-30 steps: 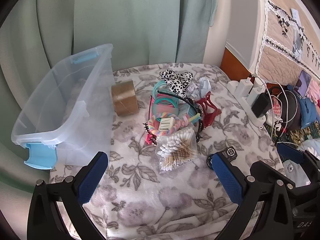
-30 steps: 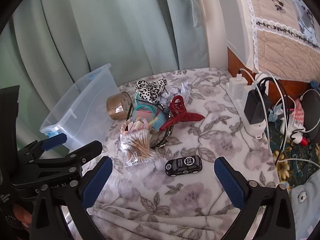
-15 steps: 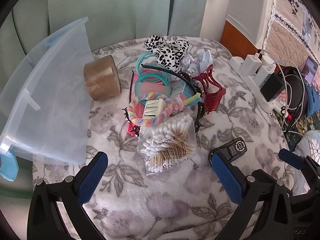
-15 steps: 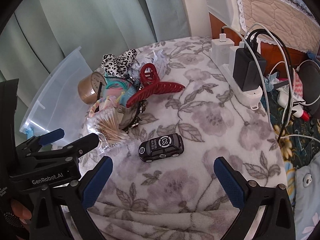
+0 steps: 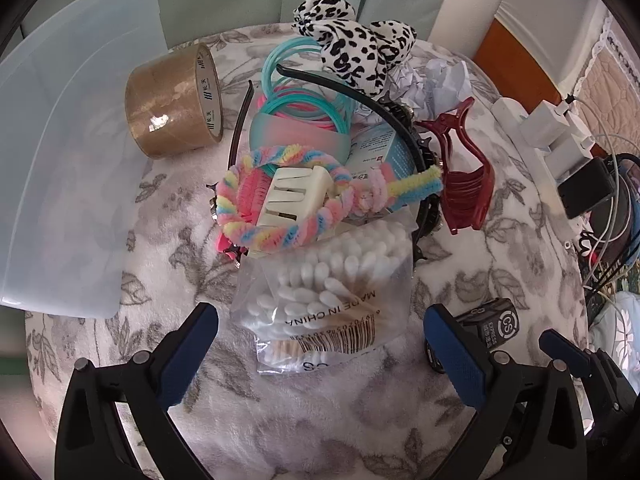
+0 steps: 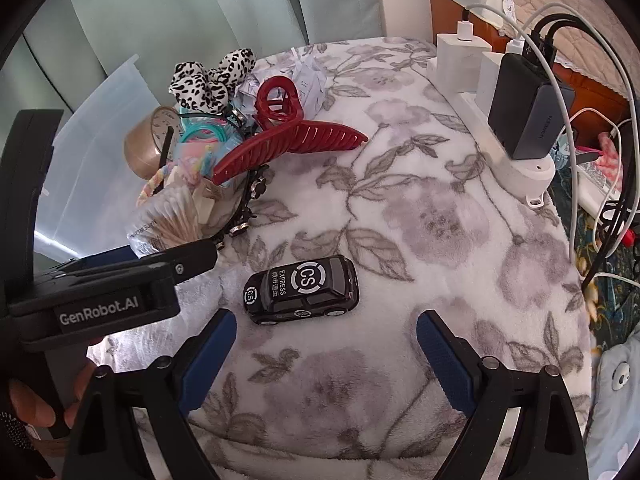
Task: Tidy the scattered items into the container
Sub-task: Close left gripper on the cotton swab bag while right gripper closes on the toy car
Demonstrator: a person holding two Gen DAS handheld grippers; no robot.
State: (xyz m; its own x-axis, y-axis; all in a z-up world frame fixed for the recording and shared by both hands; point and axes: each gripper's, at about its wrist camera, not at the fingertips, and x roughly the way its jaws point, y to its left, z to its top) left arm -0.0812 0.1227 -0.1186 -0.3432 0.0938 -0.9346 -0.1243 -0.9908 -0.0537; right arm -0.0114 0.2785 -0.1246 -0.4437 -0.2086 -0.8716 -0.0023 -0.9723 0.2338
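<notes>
A clear bag of cotton swabs (image 5: 328, 292) lies at the near edge of a heap of hair things. My left gripper (image 5: 320, 340) stands open just above it, a blue pad on either side of the bag's near end, not touching. A black toy car (image 6: 302, 288) rests alone on the floral blanket. My right gripper (image 6: 326, 344) hangs over it, its jaws closing but still wide, with the car just beyond the fingertips. The clear plastic bin (image 5: 68, 152) stands at the left. The car (image 5: 492, 324) also shows behind the left gripper's right finger.
The heap holds a tape roll (image 5: 174, 104), a rainbow scrunchie (image 5: 288, 196), teal bangles (image 5: 308, 108), a leopard bow (image 5: 352, 46), a dark red claw clip (image 6: 288, 140) and crumpled paper (image 5: 436, 80). A power strip with chargers (image 6: 516, 112) and cables lies along the right edge.
Both grippers have come down toward the blanket. The swab bag and the toy car now sit much nearer their fingertips. The right jaws have narrowed a little.
</notes>
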